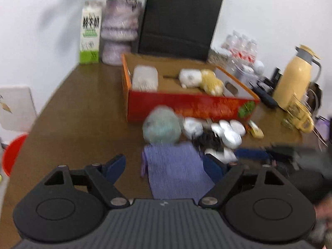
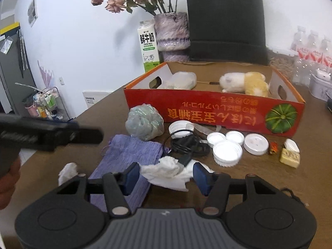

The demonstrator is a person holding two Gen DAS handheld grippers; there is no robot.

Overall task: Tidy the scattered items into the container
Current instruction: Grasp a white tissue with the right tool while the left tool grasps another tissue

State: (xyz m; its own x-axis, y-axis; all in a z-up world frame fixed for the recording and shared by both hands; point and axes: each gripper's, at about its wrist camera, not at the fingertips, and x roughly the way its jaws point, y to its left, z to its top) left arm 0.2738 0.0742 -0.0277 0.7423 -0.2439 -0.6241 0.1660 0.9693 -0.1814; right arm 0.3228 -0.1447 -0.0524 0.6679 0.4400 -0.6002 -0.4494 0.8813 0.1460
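A red cardboard box (image 1: 193, 106) (image 2: 217, 112) stands open on the brown table, holding a plush toy (image 2: 244, 84) and a clear packet (image 2: 182, 81). In front of it lie a green bagged bundle (image 1: 161, 127) (image 2: 145, 123), a purple knitted pouch (image 1: 176, 170) (image 2: 128, 155), a black cable (image 2: 186, 145), several white lids (image 2: 228, 148), a crumpled white tissue (image 2: 166, 172) and a small yellow block (image 2: 289, 157). My left gripper (image 1: 165, 166) is open, its jaws either side of the purple pouch. My right gripper (image 2: 164, 175) is open around the white tissue.
A black paper bag (image 2: 226, 25), a flower vase (image 2: 172, 33) and a milk carton (image 2: 148, 45) stand behind the box. Water bottles (image 2: 311, 47) and a yellow thermos (image 1: 294, 81) stand at the right. The left gripper's body (image 2: 41, 132) shows at the left of the right wrist view.
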